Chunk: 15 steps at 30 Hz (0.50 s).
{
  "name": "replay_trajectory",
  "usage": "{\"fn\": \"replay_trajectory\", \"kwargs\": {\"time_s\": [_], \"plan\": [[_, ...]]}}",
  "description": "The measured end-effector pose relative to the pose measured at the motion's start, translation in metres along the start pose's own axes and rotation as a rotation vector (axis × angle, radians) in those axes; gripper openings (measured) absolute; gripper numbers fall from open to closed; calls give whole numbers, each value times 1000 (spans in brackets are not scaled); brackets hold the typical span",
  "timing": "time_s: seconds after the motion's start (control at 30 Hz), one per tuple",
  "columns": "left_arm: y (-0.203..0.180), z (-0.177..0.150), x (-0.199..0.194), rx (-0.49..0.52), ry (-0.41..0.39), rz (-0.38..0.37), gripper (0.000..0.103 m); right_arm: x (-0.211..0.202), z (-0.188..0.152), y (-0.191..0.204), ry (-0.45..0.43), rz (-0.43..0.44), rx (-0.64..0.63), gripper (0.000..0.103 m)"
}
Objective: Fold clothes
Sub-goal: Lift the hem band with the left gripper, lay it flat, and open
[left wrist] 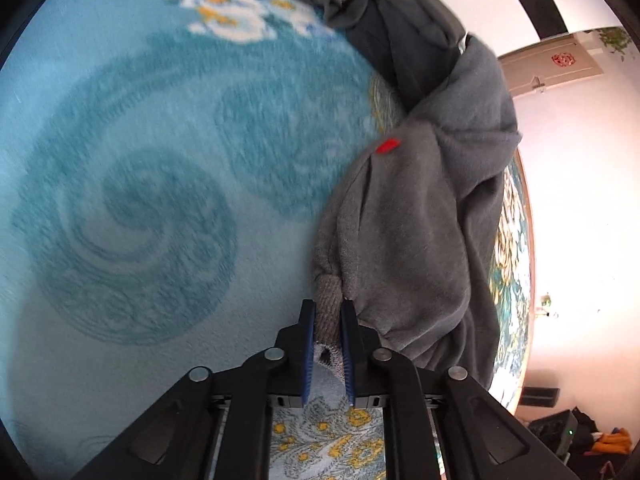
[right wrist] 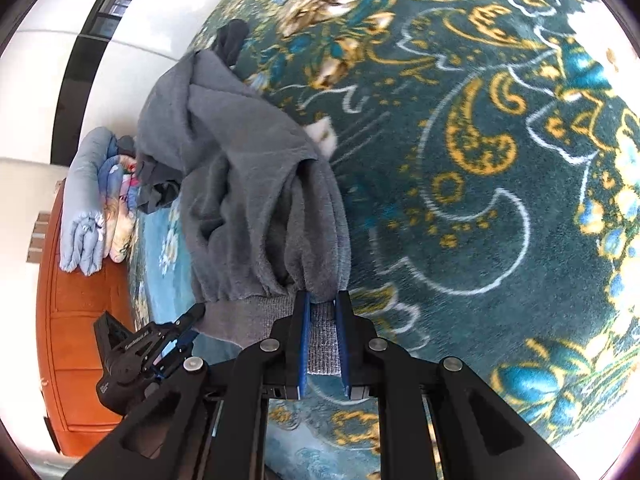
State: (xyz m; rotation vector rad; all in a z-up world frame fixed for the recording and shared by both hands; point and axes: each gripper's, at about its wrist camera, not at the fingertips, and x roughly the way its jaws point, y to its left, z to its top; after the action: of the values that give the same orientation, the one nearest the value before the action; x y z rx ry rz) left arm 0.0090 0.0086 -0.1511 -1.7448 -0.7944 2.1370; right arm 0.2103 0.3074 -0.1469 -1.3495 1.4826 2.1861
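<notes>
Left gripper (left wrist: 328, 316) and right gripper (right wrist: 322, 308) each clamped on ribbed hem of grey sweatshirt (right wrist: 248, 184), hanging bunched over patterned carpet (right wrist: 480, 200).

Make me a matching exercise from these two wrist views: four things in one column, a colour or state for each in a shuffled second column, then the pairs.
Things:
1. grey sweatshirt
2. small patch on the sweatshirt
3. folded quilts
4. left gripper

Colour or state:
A. red
B. shut on the ribbed hem
C. hanging bunched between both grippers
D. pale blue and floral, stacked on the wooden cabinet

Pairs: 1-C, 2-A, 3-D, 4-B
</notes>
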Motion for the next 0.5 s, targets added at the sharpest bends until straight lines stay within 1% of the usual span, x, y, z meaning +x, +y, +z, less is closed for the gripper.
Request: {"fn": "replay_trajectory", "kwargs": {"time_s": [0.1,0.2,0.27,0.33,0.5], "plan": [[6,16,-18,10,-37,20,11,3,-6,14,24,34,-14,13],[18,41,-42,23,-88,53,11,14,-15,38,71,67,-71,12],[24,60,-58,33,-123,77,11,27,-21,61,117,98,-116,7],[32,74,-81,43,-154,93,11,43,-25,86,160,119,-167,6],[28,133,-107,91,-237,146,11,94,-33,156,265,181,-290,6]]}}
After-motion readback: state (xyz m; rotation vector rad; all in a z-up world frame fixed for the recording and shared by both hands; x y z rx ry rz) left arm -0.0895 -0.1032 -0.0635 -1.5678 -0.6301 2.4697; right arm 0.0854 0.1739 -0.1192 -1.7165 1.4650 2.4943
